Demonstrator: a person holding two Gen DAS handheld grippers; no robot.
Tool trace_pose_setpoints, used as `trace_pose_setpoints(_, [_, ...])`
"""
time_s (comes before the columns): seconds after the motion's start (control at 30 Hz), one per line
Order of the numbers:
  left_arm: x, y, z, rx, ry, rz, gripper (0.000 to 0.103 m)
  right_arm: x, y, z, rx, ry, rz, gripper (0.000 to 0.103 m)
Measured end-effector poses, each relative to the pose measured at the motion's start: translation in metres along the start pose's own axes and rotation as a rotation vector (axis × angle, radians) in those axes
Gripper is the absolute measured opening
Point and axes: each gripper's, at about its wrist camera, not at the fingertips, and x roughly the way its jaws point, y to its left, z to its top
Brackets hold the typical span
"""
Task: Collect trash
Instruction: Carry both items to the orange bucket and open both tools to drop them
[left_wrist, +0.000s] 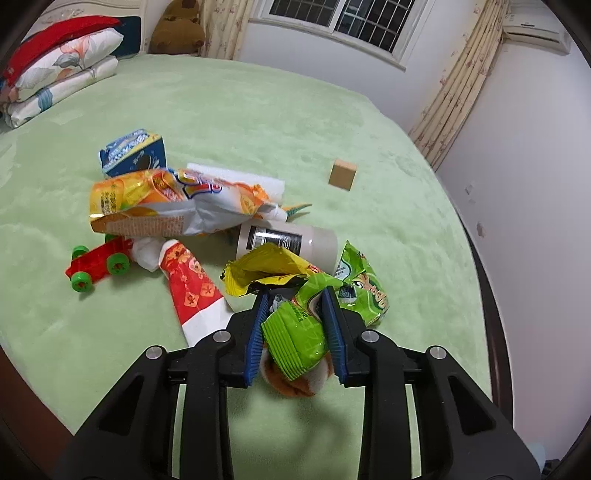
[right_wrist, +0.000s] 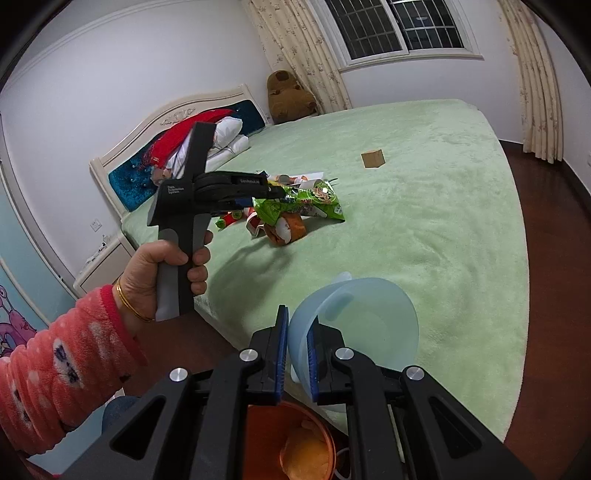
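My left gripper (left_wrist: 295, 295) is shut on a green snack wrapper (left_wrist: 295, 336) and holds it just above the green bed. It also shows in the right wrist view (right_wrist: 275, 192) with the green wrapper (right_wrist: 306, 203). Beyond it lies a pile of trash: a yellow wrapper (left_wrist: 262, 269), an orange-white snack bag (left_wrist: 166, 206), a red-white wrapper (left_wrist: 192, 291), a blue box (left_wrist: 133, 153) and a white bottle (left_wrist: 288, 242). My right gripper (right_wrist: 297, 325) is shut on the rim of a pale blue plastic bowl (right_wrist: 369, 321) near the bed's edge.
A red toy car (left_wrist: 99, 262) with green wheels lies left of the pile. A small wooden block (left_wrist: 342, 174) stands alone farther back. An orange plush toy (left_wrist: 295, 380) lies under the left gripper. An orange bin (right_wrist: 291, 443) sits below my right gripper. Pillows (left_wrist: 55, 74) are at the headboard.
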Motion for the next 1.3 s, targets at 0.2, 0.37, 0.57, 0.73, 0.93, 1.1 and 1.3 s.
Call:
trace_pose_setpoints(0.2, [-0.021,-0.001,0.005,0.011,-0.031,-0.031,0.018,-0.002,0.004,-0.001,-0.008,-0.007,-0.004,0.010])
trace_pose_setpoints(0.37, [-0.045,-0.007,0.007,0.029,-0.072,-0.044,0.016,-0.005,0.010,0.002,-0.022,-0.015,-0.014,0.010])
trace_pose_setpoints(0.57, [-0.094,-0.009,0.000,0.054,-0.135,-0.080,0.015,-0.010,0.019,0.005,-0.038,-0.027,-0.019,0.010])
trace_pose_setpoints(0.73, [-0.143,-0.011,-0.015,0.095,-0.187,-0.100,0.015,-0.014,0.031,0.007,-0.062,-0.037,-0.013,0.010])
trace_pose_setpoints(0.93, [-0.193,-0.005,-0.057,0.146,-0.203,-0.085,0.015,-0.017,0.053,0.005,-0.110,-0.039,-0.010,0.010])
trace_pose_setpoints(1.1, [-0.206,0.010,-0.108,0.141,-0.141,-0.084,0.015,-0.016,0.066,-0.001,-0.139,-0.022,0.000,0.010])
trace_pose_setpoints(1.3, [-0.195,0.039,-0.169,0.091,-0.016,-0.083,0.015,-0.008,0.074,-0.023,-0.167,0.046,-0.007,0.010])
